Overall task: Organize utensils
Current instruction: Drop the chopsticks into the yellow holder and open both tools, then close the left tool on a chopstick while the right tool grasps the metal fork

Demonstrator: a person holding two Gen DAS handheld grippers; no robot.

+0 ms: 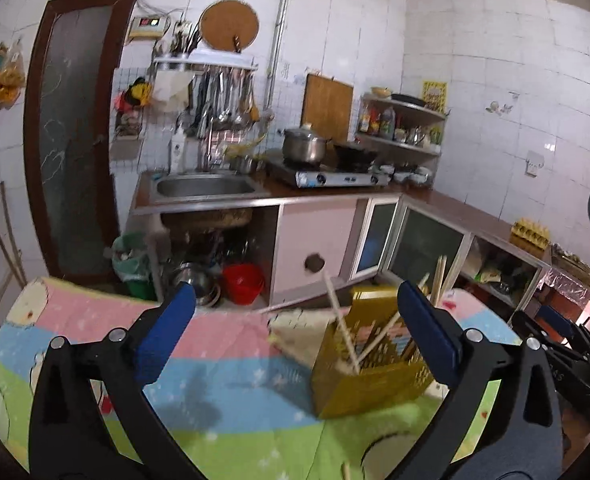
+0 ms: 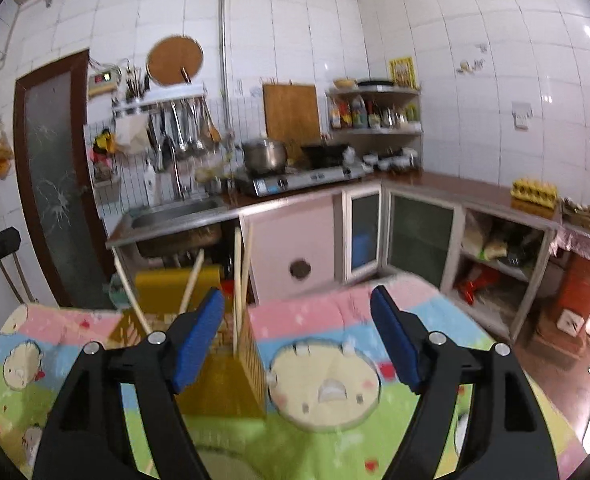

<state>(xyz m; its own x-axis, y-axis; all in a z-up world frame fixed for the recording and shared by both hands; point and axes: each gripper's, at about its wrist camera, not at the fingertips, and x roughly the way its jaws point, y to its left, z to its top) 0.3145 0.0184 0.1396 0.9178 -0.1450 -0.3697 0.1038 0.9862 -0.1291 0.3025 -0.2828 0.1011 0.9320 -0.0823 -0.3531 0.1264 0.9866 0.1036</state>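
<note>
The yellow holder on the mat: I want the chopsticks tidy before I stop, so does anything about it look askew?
Yes. The chopsticks in the yellow holder splay at different angles instead of standing together. One more stick lies loose on the mat. Both grippers, left and right, are open and empty.

Kitchen w/ white tiled walls (image 2: 475, 20). Brown door (image 1: 75, 132) w/ frosted glass at left. L-shaped counter (image 2: 447, 186) holds steel sink (image 1: 205, 186) and gas stove (image 1: 335, 176) w/ pot (image 1: 303, 146). Corner shelf (image 2: 375, 92) carries bottles. Ladles hang on wall rack (image 1: 207, 66). Cabinets below, some open.
</note>
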